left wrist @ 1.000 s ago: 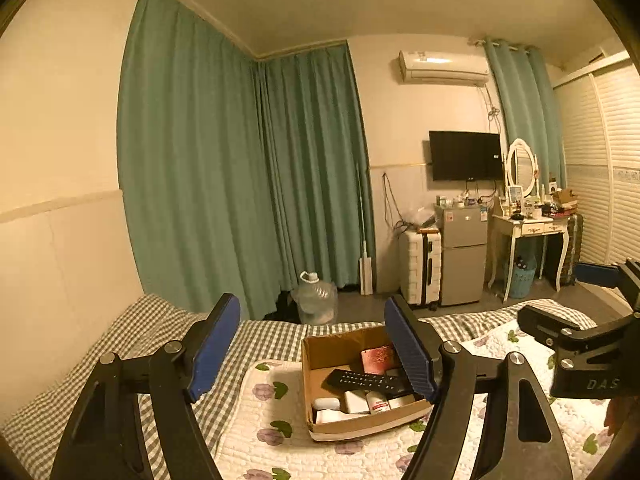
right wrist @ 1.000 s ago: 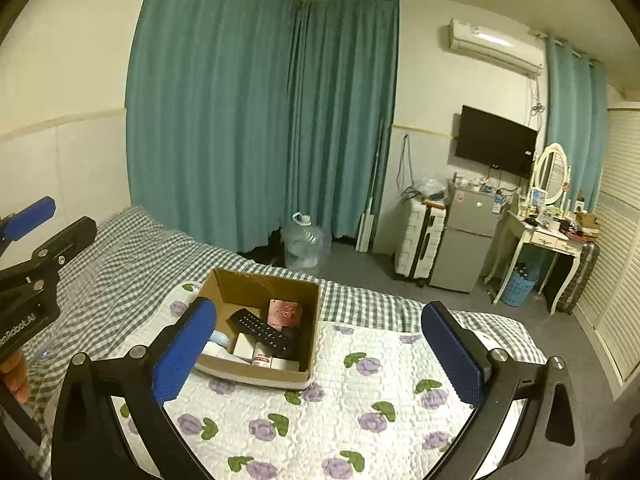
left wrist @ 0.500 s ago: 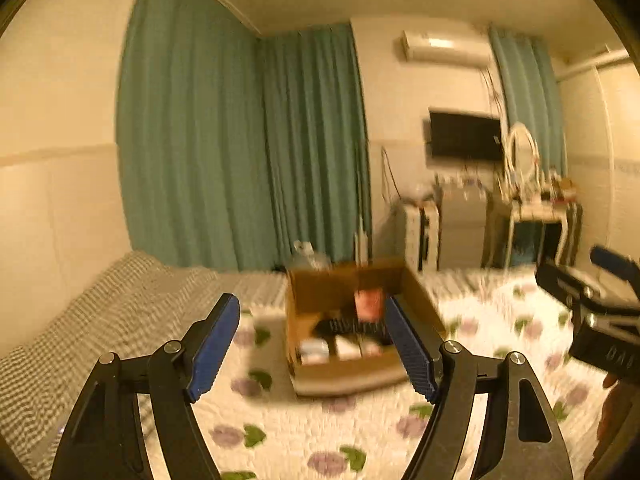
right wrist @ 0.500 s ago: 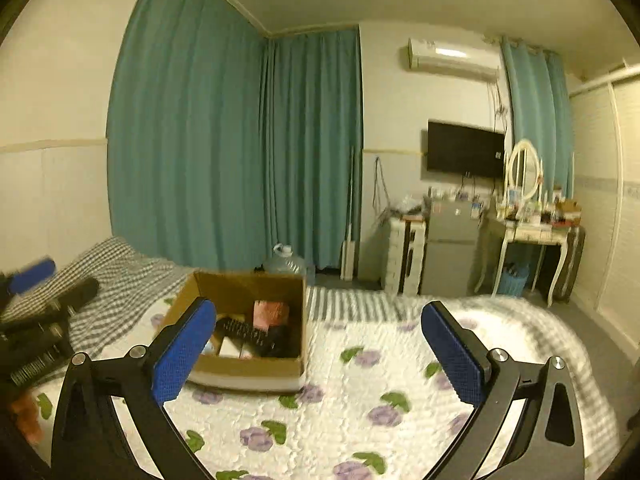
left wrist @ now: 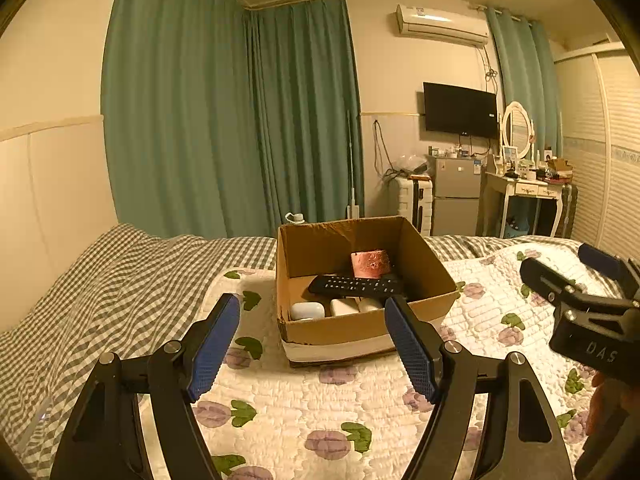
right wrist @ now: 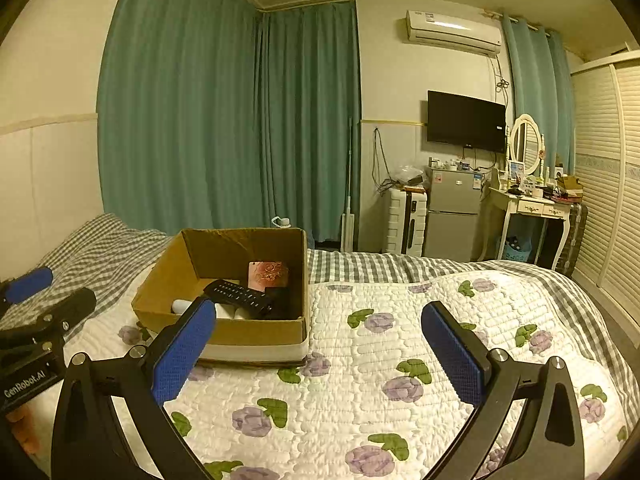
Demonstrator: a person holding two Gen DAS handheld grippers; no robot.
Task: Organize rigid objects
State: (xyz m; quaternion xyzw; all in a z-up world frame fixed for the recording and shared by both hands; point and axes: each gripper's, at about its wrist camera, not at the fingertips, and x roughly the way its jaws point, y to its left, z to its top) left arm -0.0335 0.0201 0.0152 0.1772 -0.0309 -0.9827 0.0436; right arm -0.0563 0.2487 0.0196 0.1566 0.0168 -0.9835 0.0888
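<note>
An open cardboard box (left wrist: 360, 328) (right wrist: 256, 334) stands on the flowered quilt. Inside lie a black remote (left wrist: 356, 285) (right wrist: 240, 294), a pink patterned box (left wrist: 370, 263) (right wrist: 268, 274) and white cases (left wrist: 307, 310). My left gripper (left wrist: 312, 340) is open and empty, just in front of the box. My right gripper (right wrist: 318, 344) is open and empty, in front and to the right of the box; it also shows at the right of the left wrist view (left wrist: 580, 304).
The white flowered quilt (right wrist: 400, 360) lies over a grey checked sheet (left wrist: 100, 280). Teal curtains (left wrist: 224, 120) hang behind the bed. A suitcase, a small fridge (right wrist: 452, 216) and a dressing table (right wrist: 528, 208) stand along the far wall.
Both grippers have dropped lower and come nearer to the box, which now looks larger. Both stay open and empty.
</note>
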